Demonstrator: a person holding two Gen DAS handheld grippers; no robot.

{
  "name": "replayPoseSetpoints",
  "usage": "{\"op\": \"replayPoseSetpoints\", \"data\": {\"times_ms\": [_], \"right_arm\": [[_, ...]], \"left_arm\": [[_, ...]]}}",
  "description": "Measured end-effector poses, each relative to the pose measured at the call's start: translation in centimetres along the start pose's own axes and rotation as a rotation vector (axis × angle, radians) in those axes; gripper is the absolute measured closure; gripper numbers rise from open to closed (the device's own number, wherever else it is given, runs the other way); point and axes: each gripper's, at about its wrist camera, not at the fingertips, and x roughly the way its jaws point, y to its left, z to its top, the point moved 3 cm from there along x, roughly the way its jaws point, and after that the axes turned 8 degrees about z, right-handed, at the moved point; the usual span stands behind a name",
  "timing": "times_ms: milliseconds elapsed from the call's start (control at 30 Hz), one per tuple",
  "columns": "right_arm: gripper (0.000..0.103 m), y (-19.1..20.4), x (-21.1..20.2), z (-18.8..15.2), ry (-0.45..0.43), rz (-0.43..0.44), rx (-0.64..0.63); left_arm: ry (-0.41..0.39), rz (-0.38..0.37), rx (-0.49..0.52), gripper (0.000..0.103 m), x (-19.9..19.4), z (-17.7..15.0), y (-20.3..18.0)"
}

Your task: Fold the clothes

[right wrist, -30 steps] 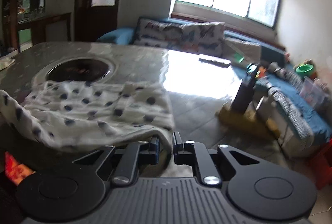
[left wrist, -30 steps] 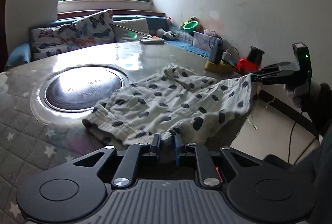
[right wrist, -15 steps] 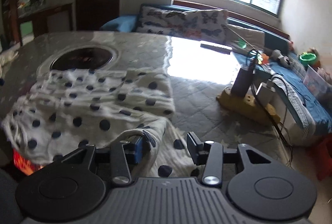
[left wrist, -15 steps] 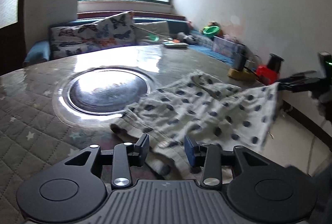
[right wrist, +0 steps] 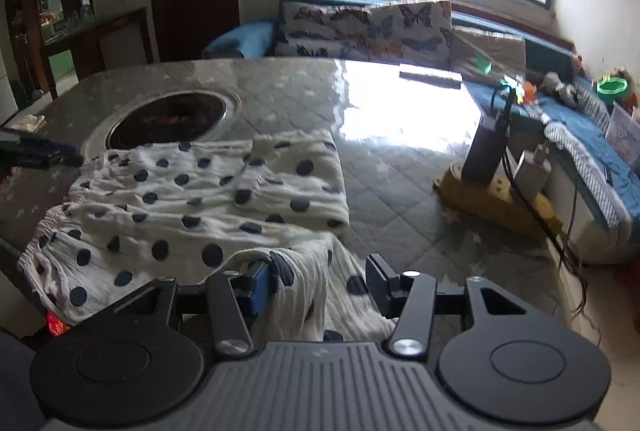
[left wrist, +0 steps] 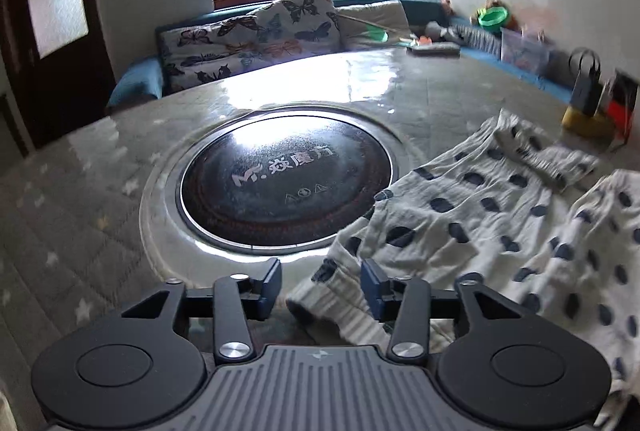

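Note:
A white garment with dark blue dots [left wrist: 500,223] lies spread and wrinkled on the quilted table, its near edge draping over the table's front. My left gripper [left wrist: 321,289] stands open just above the garment's ribbed waistband corner, nothing clamped. In the right wrist view the same garment [right wrist: 208,199] fills the left half. My right gripper [right wrist: 320,285] is open too, with a fold of the cloth lying loose between its fingers. The tips of the left gripper [right wrist: 40,153] show at the left edge, by the garment's far corner.
A round black induction hob [left wrist: 286,181] is set into the table [left wrist: 80,211], left of the garment. A yellow power strip with a dark charger [right wrist: 494,187] sits at the table's right end. A bench with butterfly cushions [right wrist: 368,31] runs along the window wall.
Both grippers have opened and let go of the garment's edge, which now rests on the table. Both views have swung left toward the hob and moved in over the table.

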Motion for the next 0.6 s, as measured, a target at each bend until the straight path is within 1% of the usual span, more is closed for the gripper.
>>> {"op": "replayPoseSetpoints", "data": {"times_ms": [133, 200, 233, 333, 367, 400, 500, 600], "right_arm": [[0.052, -0.3, -0.2, -1.2, 0.081, -0.006, -0.021], [0.052, -0.5, -1.1, -1.6, 0.093, -0.005, -0.026], [0.052, -0.7, -1.5, -1.6, 0.088, -0.010, -0.019], [0.052, -1.7, -2.4, -0.2, 0.014, -0.006, 0.037], [0.052, -1.9, -2.3, 0.1, 0.004, -0.001, 0.046], [0.052, -2.1, -1.8, 0.7, -0.005, 0.011, 0.052], [0.052, -2.0, 0.2, 2.0, 0.022, 0.055, 0.045], [0.049, -1.0, 0.8, 1.6, 0.087, 0.068, -0.011]], "left_arm": [[0.031, -0.032, 0.020, 0.052, 1.2, 0.0, -0.4], [0.045, -0.045, 0.016, 0.052, 1.8, -0.2, -0.5], [0.050, -0.050, 0.014, 0.053, 2.0, -0.2, -0.5], [0.053, -0.055, 0.013, 0.053, 2.1, -0.4, -0.5], [0.053, -0.057, 0.013, 0.053, 2.1, -0.5, -0.5], [0.054, -0.059, 0.012, 0.055, 2.2, -0.6, -0.5], [0.057, -0.064, 0.011, 0.061, 2.2, -0.8, -0.5], [0.059, -0.069, 0.010, 0.067, 2.3, -1.0, -0.5]]}}
